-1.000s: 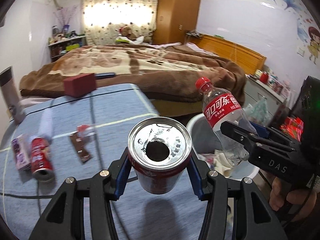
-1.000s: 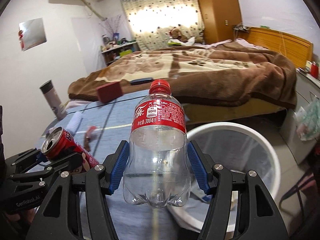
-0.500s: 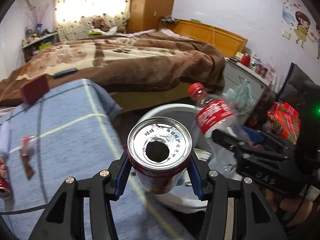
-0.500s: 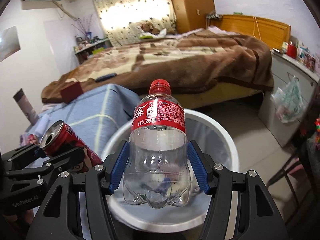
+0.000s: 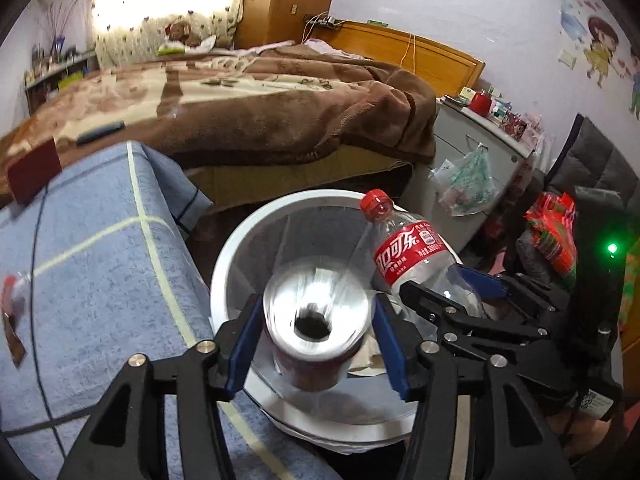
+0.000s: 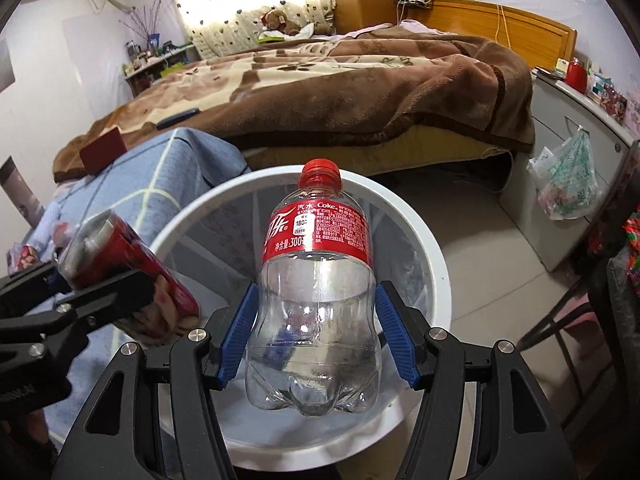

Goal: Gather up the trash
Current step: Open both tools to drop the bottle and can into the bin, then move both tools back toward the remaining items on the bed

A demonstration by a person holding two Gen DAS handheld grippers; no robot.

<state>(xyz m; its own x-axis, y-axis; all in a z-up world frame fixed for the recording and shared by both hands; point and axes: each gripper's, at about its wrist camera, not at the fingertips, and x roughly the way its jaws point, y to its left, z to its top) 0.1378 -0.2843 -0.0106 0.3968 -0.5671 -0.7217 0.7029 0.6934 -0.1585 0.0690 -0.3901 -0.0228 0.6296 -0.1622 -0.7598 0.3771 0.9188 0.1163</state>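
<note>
My left gripper [image 5: 316,336] has its jaws spread wider than a red soda can [image 5: 316,328], which is motion-blurred between them over the white trash bin [image 5: 224,264]; gaps show on both sides of the can. My right gripper [image 6: 316,336] is shut on an empty clear Coke bottle [image 6: 316,280] with a red cap, held upright over the same bin [image 6: 436,264]. The can [image 6: 120,264] and left gripper [image 6: 116,300] show at the left of the right wrist view. The bottle [image 5: 412,260] and right gripper [image 5: 460,300] show in the left wrist view.
A table with a blue cloth [image 5: 100,260] stands left of the bin, with a wrapper [image 5: 12,304] and a red box [image 5: 34,170] on it. A bed with a brown blanket [image 6: 360,92] lies behind. A grey cabinet [image 6: 568,160] with a hanging plastic bag [image 6: 568,184] stands right.
Both grippers have moved right from the table to above the bin. The left jaws have opened and the can is blurred, slipping free. The right still holds the bottle.
</note>
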